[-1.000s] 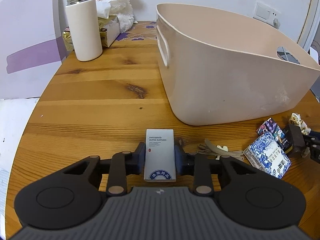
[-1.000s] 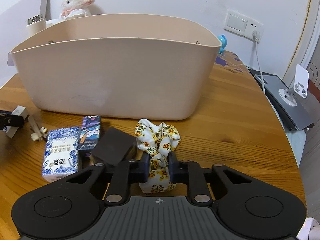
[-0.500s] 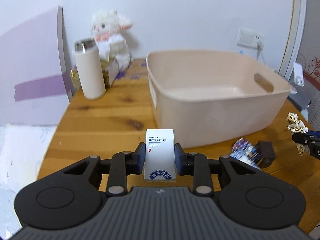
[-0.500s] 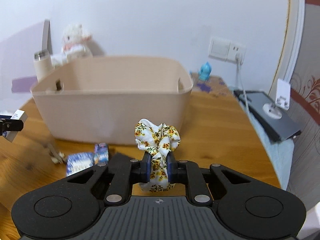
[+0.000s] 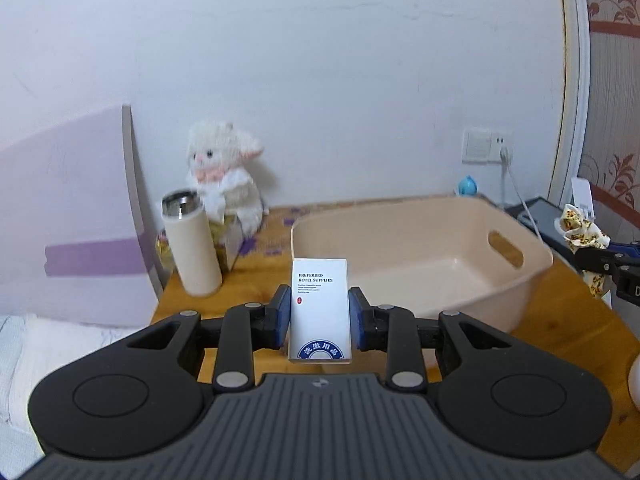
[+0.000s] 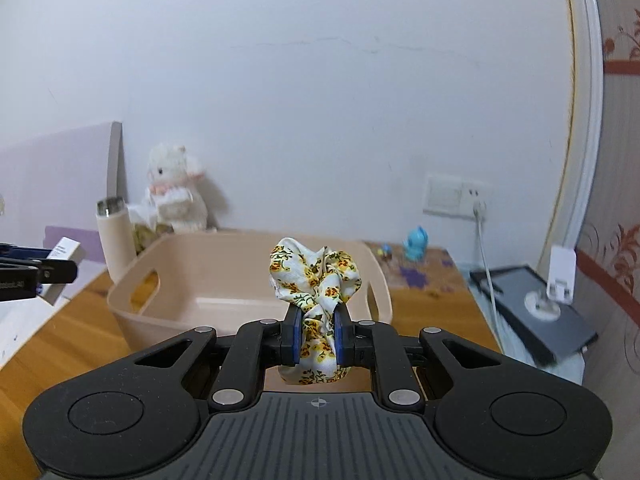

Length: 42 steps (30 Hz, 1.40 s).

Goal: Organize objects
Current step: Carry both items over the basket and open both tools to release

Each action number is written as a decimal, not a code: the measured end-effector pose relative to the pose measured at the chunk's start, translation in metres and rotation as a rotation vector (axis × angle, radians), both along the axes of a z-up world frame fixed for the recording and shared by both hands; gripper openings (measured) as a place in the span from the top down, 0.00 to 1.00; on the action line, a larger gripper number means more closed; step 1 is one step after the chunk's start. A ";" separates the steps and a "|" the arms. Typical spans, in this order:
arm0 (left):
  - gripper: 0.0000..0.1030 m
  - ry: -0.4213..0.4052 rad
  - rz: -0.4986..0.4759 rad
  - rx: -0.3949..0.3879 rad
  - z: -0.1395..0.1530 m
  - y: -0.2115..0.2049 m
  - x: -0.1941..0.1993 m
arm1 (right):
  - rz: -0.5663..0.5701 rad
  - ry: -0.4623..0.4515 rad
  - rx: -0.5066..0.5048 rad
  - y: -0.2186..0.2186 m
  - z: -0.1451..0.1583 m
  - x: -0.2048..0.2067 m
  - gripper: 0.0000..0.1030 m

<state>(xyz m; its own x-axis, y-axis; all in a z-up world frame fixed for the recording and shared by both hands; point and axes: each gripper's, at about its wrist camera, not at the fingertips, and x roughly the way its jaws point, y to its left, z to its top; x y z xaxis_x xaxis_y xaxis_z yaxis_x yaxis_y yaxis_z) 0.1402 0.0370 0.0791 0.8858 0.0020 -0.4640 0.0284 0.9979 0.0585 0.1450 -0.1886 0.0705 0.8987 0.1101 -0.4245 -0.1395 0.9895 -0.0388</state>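
Note:
My left gripper (image 5: pixel 319 312) is shut on a small white box of hotel supplies (image 5: pixel 319 304), held upright above the wooden table. Just beyond it lies the beige plastic tub (image 5: pixel 416 256), its inside bare as far as I see. My right gripper (image 6: pixel 317 336) is shut on a floral fabric scrunchie (image 6: pixel 314 276), raised in front of the same tub (image 6: pixel 208 276). The scrunchie (image 5: pixel 580 232) and right gripper show at the right edge of the left wrist view. The box (image 6: pixel 64 254) and left gripper show at the left edge of the right wrist view.
A cream tumbler (image 5: pixel 191 248), a white plush toy (image 5: pixel 224 176) and a gold-wrapped box stand at the table's back left. A purple panel (image 5: pixel 68 228) leans at the left. A blue figurine (image 6: pixel 416 243), a wall socket with a cord (image 6: pixel 480 216) and a dark tablet (image 6: pixel 532 316) are right.
Both grippers have risen from the tabletop with their objects and tilted up, so the tub's inside and the wall now show. The small packets on the table have dropped out of view.

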 end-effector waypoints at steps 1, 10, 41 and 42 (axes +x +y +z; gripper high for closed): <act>0.68 -0.008 0.000 0.004 0.003 -0.002 0.004 | 0.003 -0.009 0.000 0.002 0.003 0.003 0.86; 0.68 0.009 -0.007 0.080 -0.005 -0.034 0.065 | 0.007 0.001 0.014 0.015 0.007 0.050 0.86; 0.30 0.114 0.026 0.076 -0.041 -0.042 0.097 | 0.012 0.139 -0.051 0.015 -0.028 0.079 0.31; 0.30 0.112 0.029 0.072 -0.038 -0.041 0.091 | 0.010 0.134 -0.050 0.014 -0.026 0.073 0.29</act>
